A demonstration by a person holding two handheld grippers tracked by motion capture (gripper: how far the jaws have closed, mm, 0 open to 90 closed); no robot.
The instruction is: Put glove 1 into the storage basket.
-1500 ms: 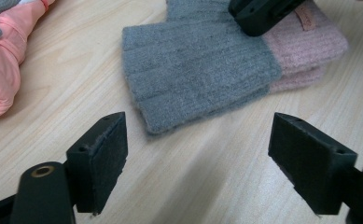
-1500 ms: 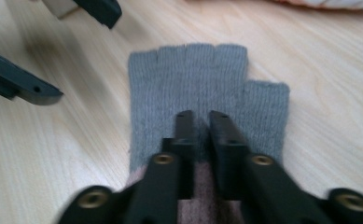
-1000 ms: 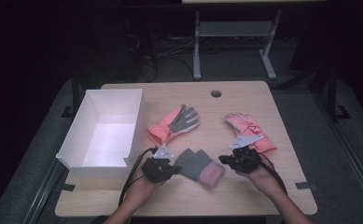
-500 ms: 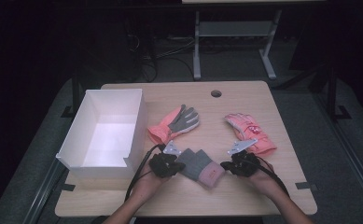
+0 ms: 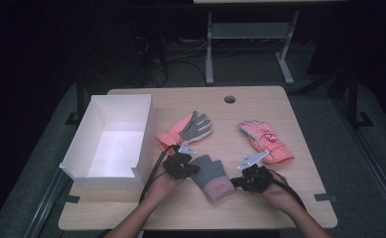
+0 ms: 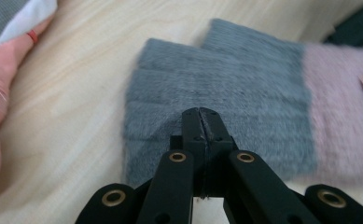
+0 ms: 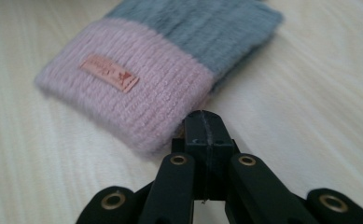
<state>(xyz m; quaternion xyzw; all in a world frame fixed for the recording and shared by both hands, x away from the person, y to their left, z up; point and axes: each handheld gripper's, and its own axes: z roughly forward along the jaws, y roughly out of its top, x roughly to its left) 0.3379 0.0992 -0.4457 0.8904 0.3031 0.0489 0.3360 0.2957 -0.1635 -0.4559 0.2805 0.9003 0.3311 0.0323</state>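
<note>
1. I held my left gripper point(image 5: 193, 167) at the grey finger end of the grey-and-pink knit mitten point(image 5: 211, 176), which lay flat on the wooden table point(image 5: 280, 99) near its front edge, between my two hands.
2. In the left gripper view my two black jaws were pressed together, tip to tip, with no gap; the tips point(image 6: 201, 122) sat over the grey fabric of the mitten point(image 6: 244, 93). I could not tell whether any fabric was caught between them.
3. I held my right gripper point(image 5: 234, 182) just beside the pink cuff end of the same mitten.
4. In the right gripper view those jaws were also pressed together, the tips point(image 7: 203, 125) at the edge of the pink cuff point(image 7: 137, 102). Whether they touched the knit I could not tell.
5. A small tan label point(image 7: 109, 73) was sewn on the pink cuff, and the grey part lay beyond it.
6. A salmon-and-grey work glove point(image 5: 185, 130) lay on the table just behind my left gripper, its fingers pointing away from me.
7. A pink glove point(image 5: 266, 141) lay behind my right gripper, apart from the mitten.
8. An open white box point(image 5: 112, 139) stood on the left part of the table, near my left hand point(image 5: 163, 186).
9. A round hole point(image 5: 229, 99) was in the table near its far edge.
</note>
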